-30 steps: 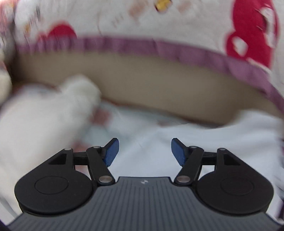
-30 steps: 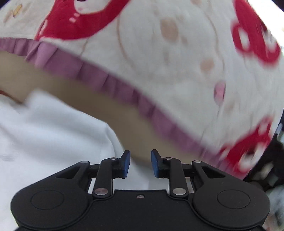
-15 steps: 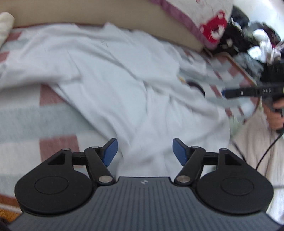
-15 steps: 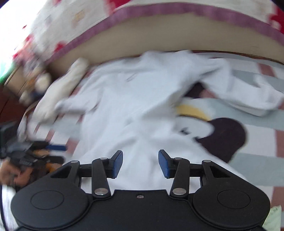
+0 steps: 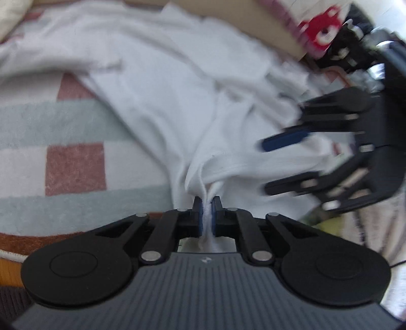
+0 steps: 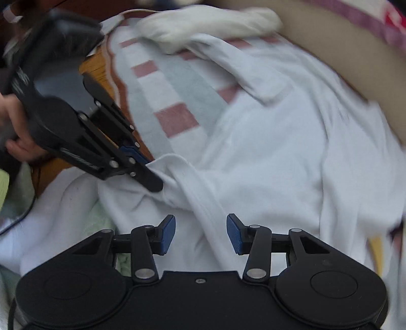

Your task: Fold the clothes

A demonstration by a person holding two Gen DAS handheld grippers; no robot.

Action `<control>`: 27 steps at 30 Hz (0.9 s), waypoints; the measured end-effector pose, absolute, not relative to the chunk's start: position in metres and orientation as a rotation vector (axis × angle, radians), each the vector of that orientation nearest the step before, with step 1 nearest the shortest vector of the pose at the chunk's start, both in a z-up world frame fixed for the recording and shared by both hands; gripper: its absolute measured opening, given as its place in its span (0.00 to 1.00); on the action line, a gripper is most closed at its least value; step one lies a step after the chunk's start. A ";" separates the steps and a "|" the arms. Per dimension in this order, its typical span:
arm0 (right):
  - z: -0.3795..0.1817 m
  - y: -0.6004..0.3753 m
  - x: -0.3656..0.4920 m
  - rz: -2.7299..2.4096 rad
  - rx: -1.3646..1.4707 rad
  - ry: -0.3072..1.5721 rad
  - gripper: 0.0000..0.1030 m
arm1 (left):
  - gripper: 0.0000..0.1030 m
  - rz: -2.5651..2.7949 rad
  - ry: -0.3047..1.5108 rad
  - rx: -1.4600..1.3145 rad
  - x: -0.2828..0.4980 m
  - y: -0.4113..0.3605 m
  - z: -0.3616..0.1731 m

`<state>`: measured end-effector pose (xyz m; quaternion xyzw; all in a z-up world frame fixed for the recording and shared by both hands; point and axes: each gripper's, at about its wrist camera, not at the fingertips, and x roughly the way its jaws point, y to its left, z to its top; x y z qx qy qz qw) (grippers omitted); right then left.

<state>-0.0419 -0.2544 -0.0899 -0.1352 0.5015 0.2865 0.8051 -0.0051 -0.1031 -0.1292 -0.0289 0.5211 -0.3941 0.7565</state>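
A white shirt lies crumpled on a checked blanket. My left gripper is shut on a bunched edge of the shirt near its hem. In the right wrist view the same shirt spreads ahead, and the left gripper pinches its edge at the left. My right gripper is open, its blue pads on either side of a thick fold of the shirt without closing on it. It also shows blurred in the left wrist view.
The blanket has pink, grey and white squares and a brown border over a wooden edge. A cream bundle of cloth lies at the far end. A bed with a purple-trimmed cover stands behind.
My left gripper has shut on the shirt's edge. Both grippers have come down close to the shirt, and the right one has opened wider around a fold.
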 end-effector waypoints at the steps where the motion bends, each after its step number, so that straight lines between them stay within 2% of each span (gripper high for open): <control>1: -0.088 -0.251 -0.041 0.626 -0.310 1.053 0.55 | 0.06 -0.878 1.097 -0.059 -0.011 -0.100 -0.116; 2: -0.088 -0.251 -0.040 0.620 -0.310 1.031 0.57 | 0.06 -0.905 1.051 -0.048 -0.017 -0.097 -0.103; 6: -0.084 -0.257 -0.040 0.582 -0.269 0.925 0.56 | 0.06 -1.012 0.911 -0.014 -0.041 -0.085 -0.064; 7: -0.080 -0.261 -0.042 0.568 -0.229 0.889 0.52 | 0.06 -1.030 0.897 -0.003 -0.045 -0.083 -0.058; 9: -0.063 -0.280 -0.049 0.587 -0.063 0.834 0.21 | 0.06 -1.042 0.907 -0.005 -0.047 -0.078 -0.057; 11: -0.054 -0.296 -0.054 0.605 0.067 0.795 0.16 | 0.06 -1.047 0.936 -0.044 -0.046 -0.075 -0.063; 15: -0.065 -0.302 -0.053 0.594 0.136 0.863 0.15 | 0.06 -0.970 0.993 -0.072 -0.042 -0.073 -0.081; 18: -0.073 -0.289 -0.054 0.591 0.116 0.884 0.05 | 0.07 -0.914 0.985 -0.045 -0.042 -0.076 -0.089; 19: -0.075 -0.284 -0.054 0.590 0.117 0.886 0.05 | 0.10 -0.895 0.970 -0.027 -0.043 -0.078 -0.089; 21: -0.073 -0.277 -0.056 0.578 0.126 0.853 0.05 | 0.31 -0.877 0.953 0.020 -0.045 -0.083 -0.092; 22: -0.069 -0.275 -0.059 0.568 0.112 0.830 0.05 | 0.57 -0.875 0.950 0.047 -0.046 -0.087 -0.093; 23: -0.063 -0.275 -0.059 0.565 0.103 0.807 0.05 | 0.69 -0.871 0.944 0.075 -0.046 -0.090 -0.095; 27: -0.039 -0.288 -0.062 0.624 0.207 0.745 0.05 | 0.67 -0.863 0.917 0.063 -0.039 -0.099 -0.102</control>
